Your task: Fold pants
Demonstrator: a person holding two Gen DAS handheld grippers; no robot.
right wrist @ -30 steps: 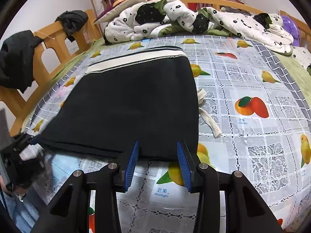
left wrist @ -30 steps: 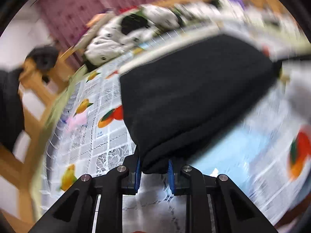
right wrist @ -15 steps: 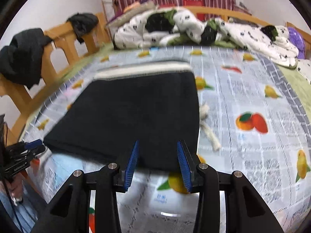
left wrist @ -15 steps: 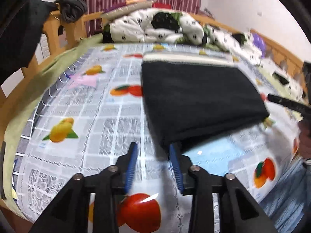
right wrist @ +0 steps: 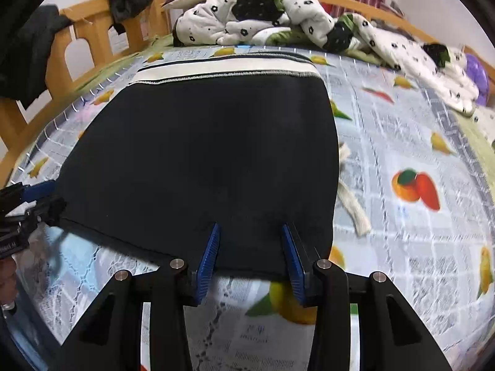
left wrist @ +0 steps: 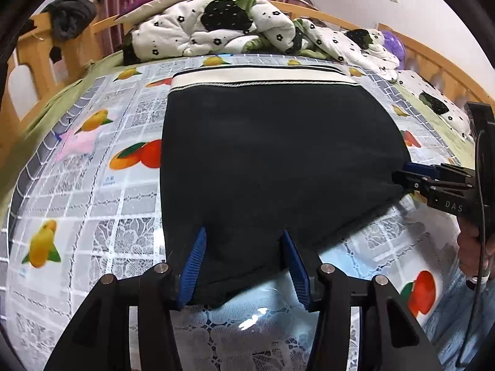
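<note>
Looking down both tools at once, I see the pants (left wrist: 278, 167) lying flat on the bed (left wrist: 92, 204), already doubled into a dark block with the pale waistband (left wrist: 263, 80) along the far edge, toward the heaped quilt (left wrist: 216, 31) at the head of the bed. The folded near edge runs across in front of me, close to the foot edge of the bed, so the long way of the block now goes from me to the waistband.

My left tool (left wrist: 244, 262) sits at the near left corner of the pants; its jaws are opening, the blue pads stand clear of the cloth on either side, and the corner lies between them without being pinched. My right tool (right wrist: 250, 256) is at the near right corner, its jaws apart and holding no cloth that I can make out; the hem lies between and just under the pads. In the left view the right tool (left wrist: 433, 182) shows at the right end of that same edge, so each hand has its own corner and neither is nearer the middle.

A pale drawstring (right wrist: 349, 191) trails out on the bed beside the right edge of the pants.

My guess is that any further fold would carry this near edge away from me to the waistband, both corners rising together.
</note>
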